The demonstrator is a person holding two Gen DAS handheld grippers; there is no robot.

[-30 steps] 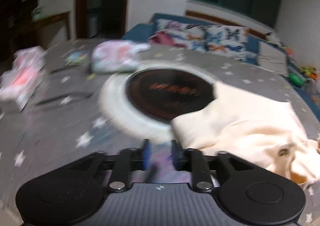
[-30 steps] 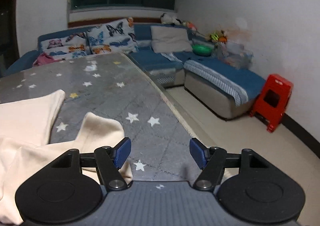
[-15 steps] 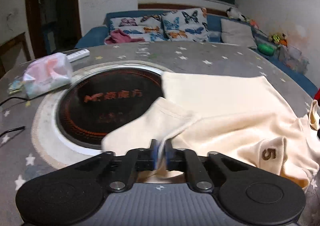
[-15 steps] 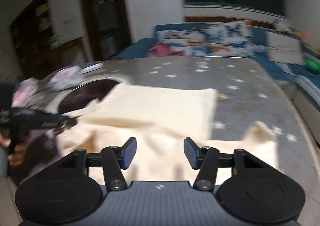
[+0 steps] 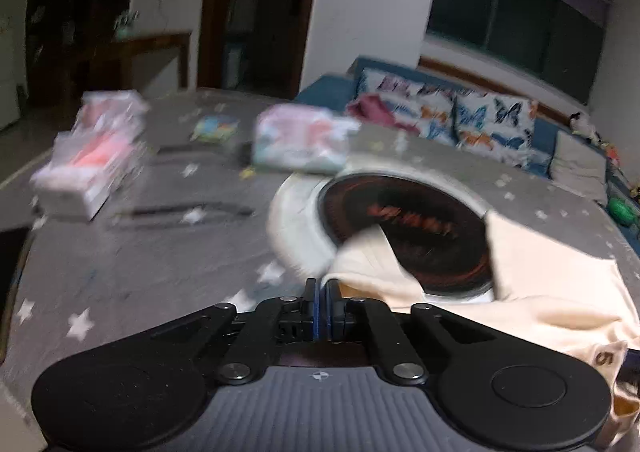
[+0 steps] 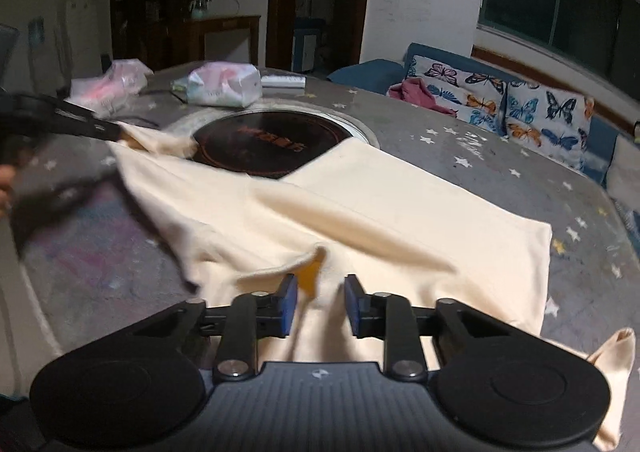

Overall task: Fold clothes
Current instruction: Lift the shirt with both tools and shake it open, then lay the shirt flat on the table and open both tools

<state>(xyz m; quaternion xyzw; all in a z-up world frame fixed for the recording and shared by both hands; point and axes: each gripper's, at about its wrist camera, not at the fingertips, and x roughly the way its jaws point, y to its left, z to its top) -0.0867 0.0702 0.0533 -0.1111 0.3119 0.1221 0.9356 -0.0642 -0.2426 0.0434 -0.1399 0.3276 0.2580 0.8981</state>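
A cream shirt [image 6: 380, 204] lies spread over the grey star-patterned table [image 6: 500, 156], partly covering a round black cooktop [image 6: 272, 144]. My left gripper [image 5: 322, 292] is shut on a corner of the shirt [image 5: 552, 292]; the right wrist view shows it [image 6: 116, 132] at the far left, pulling that corner taut. My right gripper [image 6: 321, 304] hovers low over the shirt's near edge. Its jaws are closing, with a raised fold showing an orange lining between them. A gap still shows and the pads do not press the cloth.
Two plastic-wrapped packets [image 6: 220, 86] [image 6: 110, 84] and a white remote [image 6: 282, 81] lie beyond the cooktop. A cable [image 5: 180, 208] runs across the table's left. A blue sofa with butterfly cushions [image 6: 520, 104] stands behind. A person's hand [image 6: 4, 188] shows at the left edge.
The left gripper, shut on the shirt corner, has swung left and drawn the cloth across the cooktop. The right gripper's jaws have narrowed and it has come over the shirt's near edge.
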